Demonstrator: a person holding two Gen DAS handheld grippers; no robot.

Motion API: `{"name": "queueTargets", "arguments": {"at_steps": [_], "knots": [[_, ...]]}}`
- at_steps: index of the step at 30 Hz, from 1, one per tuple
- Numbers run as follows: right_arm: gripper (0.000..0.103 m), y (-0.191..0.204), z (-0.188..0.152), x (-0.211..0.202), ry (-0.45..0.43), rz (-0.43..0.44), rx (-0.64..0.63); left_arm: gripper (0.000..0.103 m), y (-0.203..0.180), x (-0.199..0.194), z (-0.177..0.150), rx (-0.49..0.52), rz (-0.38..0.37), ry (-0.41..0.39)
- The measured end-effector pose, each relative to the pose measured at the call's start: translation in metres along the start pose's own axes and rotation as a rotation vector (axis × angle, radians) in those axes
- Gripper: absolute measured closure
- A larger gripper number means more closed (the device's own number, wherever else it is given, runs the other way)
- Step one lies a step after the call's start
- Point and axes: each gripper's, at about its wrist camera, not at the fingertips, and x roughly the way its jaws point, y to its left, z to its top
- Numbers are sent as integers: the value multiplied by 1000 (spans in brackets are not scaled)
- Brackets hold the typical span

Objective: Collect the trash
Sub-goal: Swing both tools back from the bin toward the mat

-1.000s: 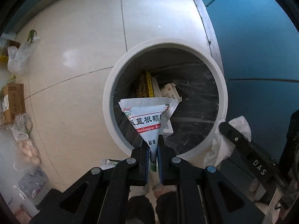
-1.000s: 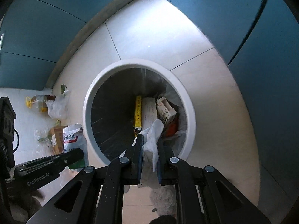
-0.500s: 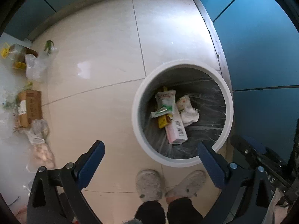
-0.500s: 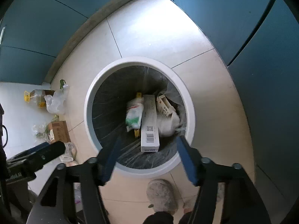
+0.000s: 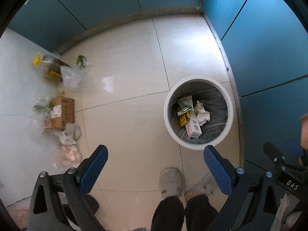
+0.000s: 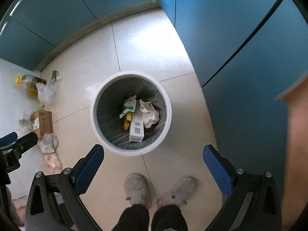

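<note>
A white round trash bin [image 5: 167, 113] with a clear liner stands on the tiled floor by the blue cabinets; it also shows in the right wrist view [image 6: 168, 113]. Inside lie a green-and-white packet [image 5: 185, 104] [image 6: 129, 105], a crumpled white tissue [image 5: 203, 115] [image 6: 148, 115], a long white box [image 5: 193, 128] [image 6: 137, 128] and a yellow wrapper [image 6: 128, 120]. My left gripper [image 5: 154, 170] is open and empty, high above the floor, left of the bin. My right gripper [image 6: 153, 168] is open and empty, above the bin's near side.
Along the left wall lie a cardboard box [image 5: 61, 112] [image 6: 43, 122], an oil bottle [image 5: 48, 65] [image 6: 28, 82], and several plastic bags of food [image 5: 70, 132]. The person's two grey slippers [image 6: 136, 188] stand just in front of the bin. Blue cabinets [image 6: 240, 38] close the back and right.
Both grippers opened and dropped the packet and the tissue into the bin. Both then rose well away from it, so the bin looks smaller now.
</note>
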Motion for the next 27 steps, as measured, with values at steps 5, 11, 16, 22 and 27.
{"name": "queueTargets", "arguments": {"at_steps": [5,11,16,22,27], "knots": [[0,13,-6,-86,-38,-4,-32,1,13,-79,-16,-9,4,-51],[0,30,-16,-193,-89,-5,-69,1,34,-166,-34,-37,2,-106],[0,40,-32,-280,-132,3,-82,1,41,-235,-47,-24,-22,-162],[0,42,-55,-379,-189,21,-68,1,39,-305,-72,8,-73,-214],[0,37,-81,-446,-236,31,-45,1,37,-349,-91,34,-101,-259]]}}
